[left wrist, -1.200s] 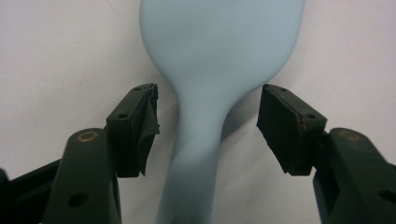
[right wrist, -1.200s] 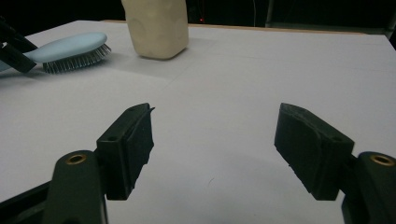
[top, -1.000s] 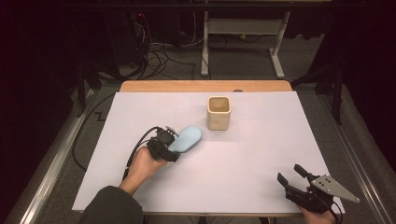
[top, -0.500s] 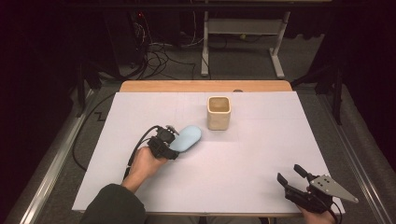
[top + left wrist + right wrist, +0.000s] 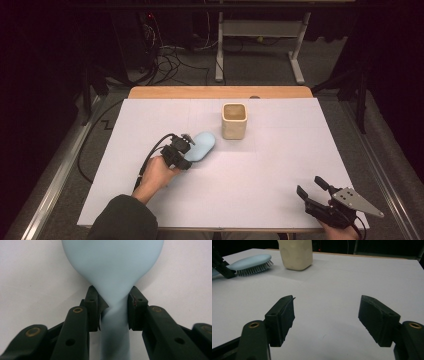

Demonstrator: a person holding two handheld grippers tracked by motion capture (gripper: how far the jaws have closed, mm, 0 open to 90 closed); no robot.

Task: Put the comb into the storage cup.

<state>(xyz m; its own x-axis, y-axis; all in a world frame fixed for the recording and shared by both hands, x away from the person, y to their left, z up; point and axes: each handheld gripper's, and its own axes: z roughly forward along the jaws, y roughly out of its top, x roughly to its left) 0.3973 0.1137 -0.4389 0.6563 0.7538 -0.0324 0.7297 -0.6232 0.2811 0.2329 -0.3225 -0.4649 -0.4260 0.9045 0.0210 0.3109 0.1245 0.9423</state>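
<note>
Pale blue hairbrush (image 5: pixel 201 147) lay bristles-down on the white table (image 5: pixel 280 165), just left of the cream cup (image 5: pixel 234 120), not yet lifted. Handle neck pinched by the left gripper (image 5: pixel 113 311), jaws just closed onto it. Grasp judged made; carrying still ahead. Right gripper (image 5: pixel 327 320) idle near the table's edge, jaws spread, empty.

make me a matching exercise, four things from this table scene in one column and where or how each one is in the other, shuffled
Things:
1. hairbrush
2. cup
3. left hand-held gripper
4. right hand-held gripper

States:
A. jaws apart, nothing between them
B. beige, upright near the table's far edge
C. clamped on a light blue handle
D. lying bristles down on the white sheet

Pairs: 1-D, 2-B, 3-C, 4-A
</note>
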